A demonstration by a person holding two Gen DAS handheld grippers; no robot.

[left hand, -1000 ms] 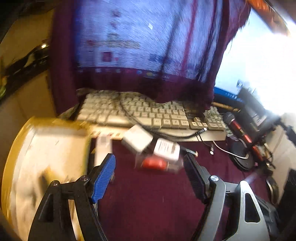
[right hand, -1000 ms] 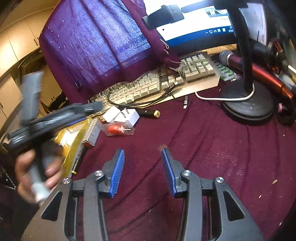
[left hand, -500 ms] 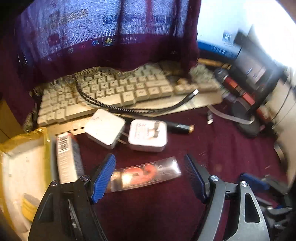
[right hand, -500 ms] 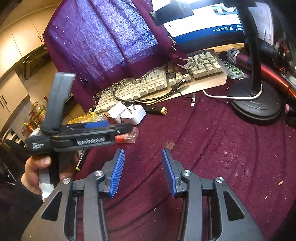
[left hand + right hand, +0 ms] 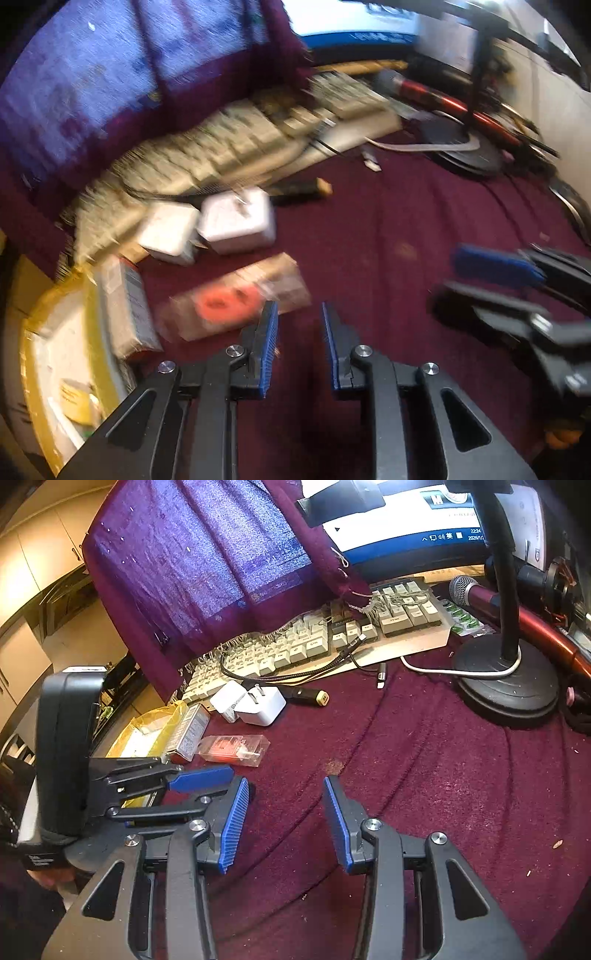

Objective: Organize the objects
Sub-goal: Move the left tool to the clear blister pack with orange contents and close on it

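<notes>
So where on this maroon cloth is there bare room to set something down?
Bare: the maroon cloth between the clear plastic box and the black round stand base. Crowded: white chargers, beige keyboard, yellow bag.

Two white chargers (image 5: 255,703) are lying side by side below one beige keyboard (image 5: 314,646). One clear packet with a red item (image 5: 234,749), one small printed box (image 5: 190,731) and one yellow bag (image 5: 147,731) are sitting to their left. One black pen (image 5: 306,694), one microphone (image 5: 480,594) and one round lamp base (image 5: 508,686) are resting on one maroon cloth (image 5: 461,775). One monitor (image 5: 406,535) is glowing.
</notes>
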